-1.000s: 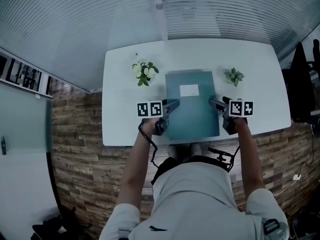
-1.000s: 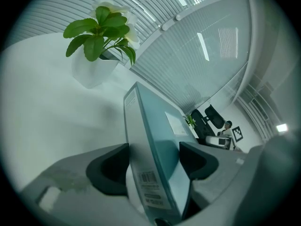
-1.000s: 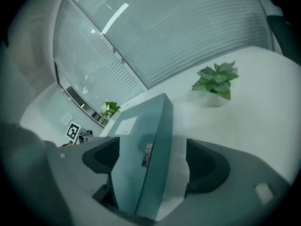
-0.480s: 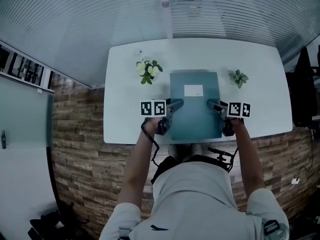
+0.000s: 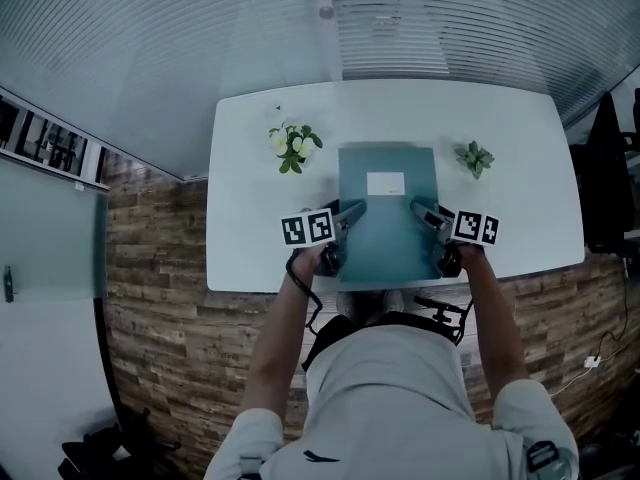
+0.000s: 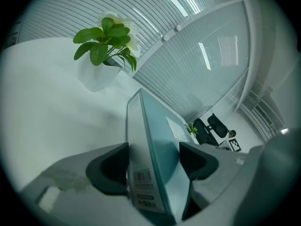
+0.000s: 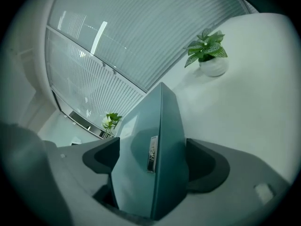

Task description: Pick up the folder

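Dark grey pads [image 6: 110,171] of the left gripper [image 6: 153,161] sit nearest, low in the left gripper view, and they are clamped on the folder [image 5: 388,218]. One pad lies against its pale spine, the other against its teal cover. A barcode sticker [image 6: 142,177] shows on the spine just between them. The right gripper [image 7: 153,159] has the folder's opposite long edge between its jaws. Both pads touch the folder there, though the jaws are easing open a little.

So the reach and the two-sided grip look done. What remains, in my judgement, is a clear lift. The head view shows the folder at the centre of the frame, over the near middle of the white table [image 5: 250,238]. I cannot tell from any view whether it has already left the surface.

Counted from near to far:
- One person, seen at the bottom of the head view.
- Two grippers, each bearing one marker cube.
- One folder, with one white label [image 5: 385,182] on its cover.
- Two potted plants beyond it. A flowering plant [image 5: 292,146] stands to the upper left of the folder and a small green plant [image 5: 474,157] to the upper right. Both stand apart from the folder.
- One table, which carries all of it.
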`<state>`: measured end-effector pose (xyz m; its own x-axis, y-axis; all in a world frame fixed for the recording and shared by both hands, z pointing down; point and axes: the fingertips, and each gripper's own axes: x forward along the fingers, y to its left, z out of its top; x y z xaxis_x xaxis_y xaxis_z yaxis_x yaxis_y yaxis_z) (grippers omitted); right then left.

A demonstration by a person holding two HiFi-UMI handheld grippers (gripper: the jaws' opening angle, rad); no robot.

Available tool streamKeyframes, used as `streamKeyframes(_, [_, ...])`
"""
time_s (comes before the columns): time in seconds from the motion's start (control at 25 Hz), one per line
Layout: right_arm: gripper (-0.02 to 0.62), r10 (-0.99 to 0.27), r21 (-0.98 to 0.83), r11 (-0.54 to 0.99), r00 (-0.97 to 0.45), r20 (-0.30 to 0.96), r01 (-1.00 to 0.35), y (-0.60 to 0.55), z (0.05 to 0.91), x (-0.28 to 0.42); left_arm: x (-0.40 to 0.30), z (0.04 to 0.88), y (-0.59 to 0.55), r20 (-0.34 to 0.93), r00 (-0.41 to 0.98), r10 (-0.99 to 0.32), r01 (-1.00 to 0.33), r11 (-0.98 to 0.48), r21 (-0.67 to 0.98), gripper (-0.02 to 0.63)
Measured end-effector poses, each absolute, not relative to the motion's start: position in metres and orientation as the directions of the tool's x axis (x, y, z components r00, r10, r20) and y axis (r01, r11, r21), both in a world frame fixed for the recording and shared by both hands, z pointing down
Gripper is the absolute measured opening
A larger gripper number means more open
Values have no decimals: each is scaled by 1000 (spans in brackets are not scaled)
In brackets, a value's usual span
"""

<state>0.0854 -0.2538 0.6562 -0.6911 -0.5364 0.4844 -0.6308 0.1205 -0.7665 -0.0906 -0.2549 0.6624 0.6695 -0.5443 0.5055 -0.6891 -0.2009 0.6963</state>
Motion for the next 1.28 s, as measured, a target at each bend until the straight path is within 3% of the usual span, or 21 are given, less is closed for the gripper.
streamKeyframes(0.2, [492,-516,-802,180,-749,415,-569,-245,647,79,-94,656,-251,448,666,-596,-654,-180,735,348])
streamKeyframes(0.44, [492,-491,-797,274,-791,365,-538,-239,634,73,-101,642,-244,369,673,-641,-619,-216,755,330])
streamKeyframes(0.56, [472,-440,-849,328,-862,251,-415,-232,611,70,-109,623,-242,282,691,-665,-593,-299,748,327])
streamKeyframes(0.72, [325,-242,-886,443,-970,25,-134,-202,563,48,-99,584,-237,149,769,-622,-511,-456,729,322])
streamKeyframes(0.76, [367,-201,-879,469,-979,-13,-85,-194,550,40,-94,577,-235,132,780,-612,-499,-480,722,324])
streamKeyframes(1.0, [373,-196,-794,593,-981,19,-133,-195,513,29,-98,542,-239,47,771,-635,-491,-545,679,324])
streamKeyframes(1.28, [334,-252,-659,737,-966,-63,-150,-186,463,36,-92,475,-238,-50,800,-599,-480,-687,545,324])
